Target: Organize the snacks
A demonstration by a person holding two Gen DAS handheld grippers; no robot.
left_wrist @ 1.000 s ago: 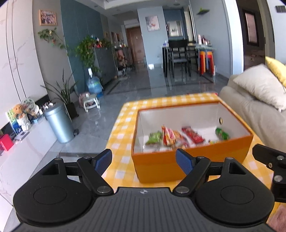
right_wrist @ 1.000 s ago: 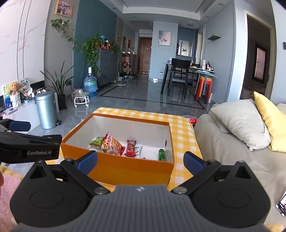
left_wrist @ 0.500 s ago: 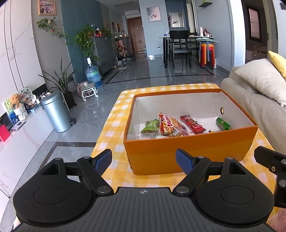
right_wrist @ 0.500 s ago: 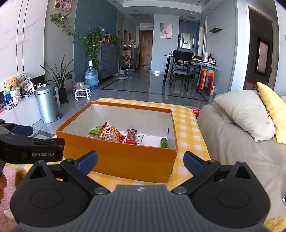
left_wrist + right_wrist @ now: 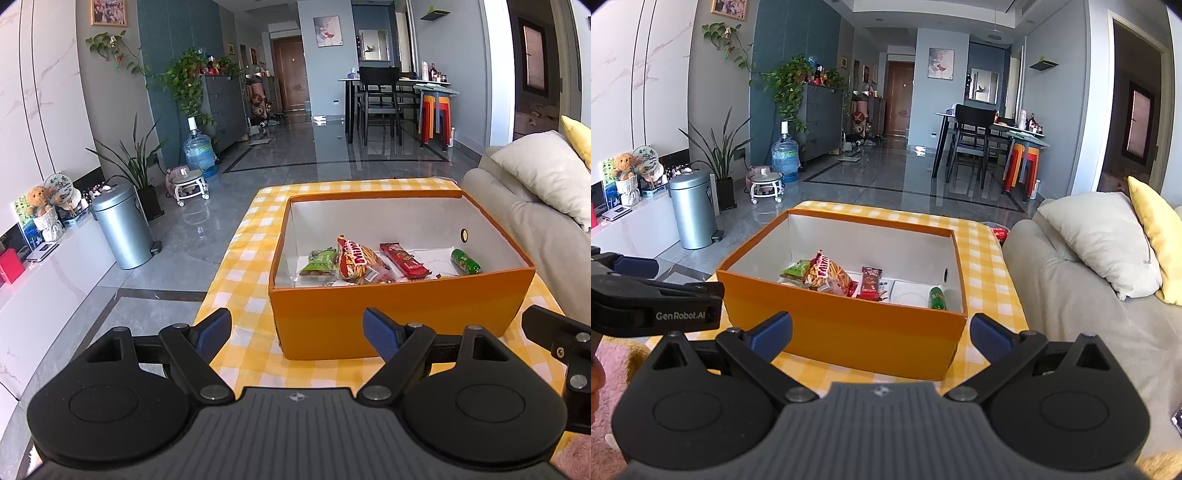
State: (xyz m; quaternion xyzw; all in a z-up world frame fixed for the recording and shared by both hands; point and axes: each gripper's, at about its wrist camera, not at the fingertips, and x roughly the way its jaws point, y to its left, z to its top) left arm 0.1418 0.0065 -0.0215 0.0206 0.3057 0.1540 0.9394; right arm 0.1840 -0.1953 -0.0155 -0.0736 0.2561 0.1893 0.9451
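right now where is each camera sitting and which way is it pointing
Left wrist: sits on the left gripper, looking forward over its open blue fingers at the orange box on the checked tablecloth; the right gripper's edge shows at far right.
Right wrist: sits on the right gripper, fingers open, facing the same box from further right, sofa alongside; the left gripper shows at the left edge.
Shared: the box, its snack packets and the room beyond.

Snack packets [image 5: 364, 260] lie in the box [image 5: 399, 314] on the table [image 5: 251, 236].
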